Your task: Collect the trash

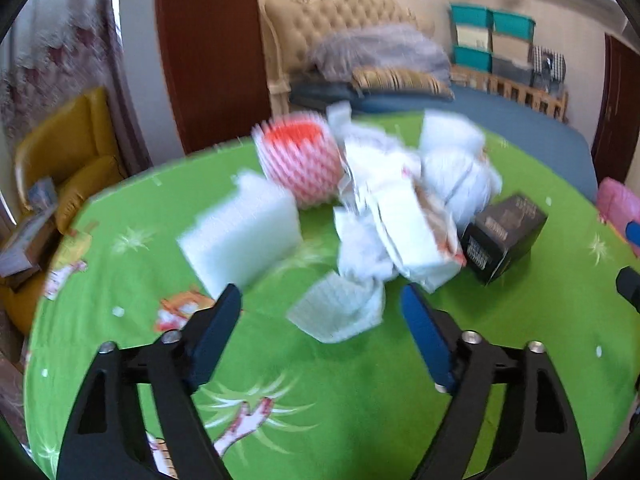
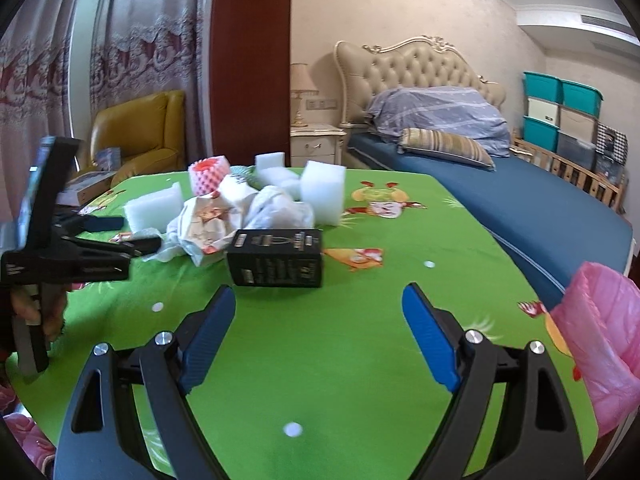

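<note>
Both grippers released: left gripper [image 1: 320, 300] fingers straddle the paper scrap [image 1: 340, 312] at the pile's near edge, so clench low on it; right gripper [image 2: 318, 300] has the box [image 2: 276, 258] just ahead, left of centre.

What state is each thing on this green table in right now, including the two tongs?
Left tongs: open, nothing gripped.
Right tongs: open, empty.
Black cardboard box: closed, lying on its side.
Crumpled white paper: heaped, loose.
White foam blocks: scattered, one upright.
Red-and-white foam net: standing, hollow.
Pink plastic bag: mouth open at table edge.
</note>
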A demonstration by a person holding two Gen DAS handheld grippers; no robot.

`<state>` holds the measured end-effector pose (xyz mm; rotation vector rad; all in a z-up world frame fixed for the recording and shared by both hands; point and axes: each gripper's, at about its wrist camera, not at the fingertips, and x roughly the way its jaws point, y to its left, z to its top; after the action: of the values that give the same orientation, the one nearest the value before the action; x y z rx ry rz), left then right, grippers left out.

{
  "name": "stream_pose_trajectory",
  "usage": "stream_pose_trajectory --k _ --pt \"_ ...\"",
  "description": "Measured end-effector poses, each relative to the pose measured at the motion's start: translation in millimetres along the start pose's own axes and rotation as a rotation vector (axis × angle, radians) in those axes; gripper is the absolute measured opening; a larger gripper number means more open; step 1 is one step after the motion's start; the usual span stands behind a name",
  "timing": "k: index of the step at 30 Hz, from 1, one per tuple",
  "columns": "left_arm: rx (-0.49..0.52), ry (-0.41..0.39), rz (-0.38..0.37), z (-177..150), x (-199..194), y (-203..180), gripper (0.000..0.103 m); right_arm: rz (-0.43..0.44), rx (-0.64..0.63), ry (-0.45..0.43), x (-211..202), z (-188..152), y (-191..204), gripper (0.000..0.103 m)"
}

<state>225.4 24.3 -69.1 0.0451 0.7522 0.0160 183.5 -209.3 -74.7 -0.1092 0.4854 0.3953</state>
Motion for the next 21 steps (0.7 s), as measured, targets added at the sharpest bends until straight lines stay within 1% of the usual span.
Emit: stream_pose_trajectory --k 1,3,4,5,6,7,8,9,12,15,18,21 --pt "-0.009 0.013 -0.015 1.5 4.8 0.1 0.069 0.005 -0.006 0.005 2.9 1.9 3.5 0.083" --pt "-0.016 0.028 -0.018 4.1 11.2 2.7 0.068 0.014 -0.016 0.012 9.4 5.8 10.0 0.083" --pt "-0.010 0.035 -0.022 5.9 14.8 3.1 0.066 0.019 -0.022 0.015 12.3 8.1 13.4 0.083" --pt "-0.003 0.044 -0.041 6.3 18.0 3.2 0.055 0.023 -0.030 0.018 15.7 10.6 17.6 0.083" --pt "0.004 0.050 -0.061 5.9 19.3 2.2 0.040 0.026 -0.037 0.022 18.6 12.8 21.0 0.083" --pt "0.014 0.045 -0.073 5.3 18.2 1.6 0.032 0.035 -0.043 0.034 22.6 15.8 25.4 0.083" --pt "0.018 0.029 -0.068 4.9 14.8 1.5 0.021 0.041 -0.049 0.037 25.8 18.6 29.7 0.083" --pt "0.027 -0.006 -0.045 2.7 6.4 2.9 0.016 0.043 -0.058 0.036 28.6 21.5 35.2 0.083" --pt "0.041 -0.072 0.004 -6.1 -16.0 10.3 0.013 0.069 -0.100 0.052 37.4 27.4 55.0 0.083" --pt "0.005 -0.084 -0.009 -11.5 -33.2 29.7 0.013 0.098 -0.171 0.070 46.9 31.3 81.2 0.083" --pt "-0.053 -0.093 -0.013 -24.8 -52.4 57.6 0.013 0.129 -0.231 0.091 57.3 34.5 105.7 0.083" --pt "-0.087 -0.098 -0.008 -34.9 -63.6 76.7 0.013 0.122 -0.279 0.111 73.7 38.5 124.4 0.081"
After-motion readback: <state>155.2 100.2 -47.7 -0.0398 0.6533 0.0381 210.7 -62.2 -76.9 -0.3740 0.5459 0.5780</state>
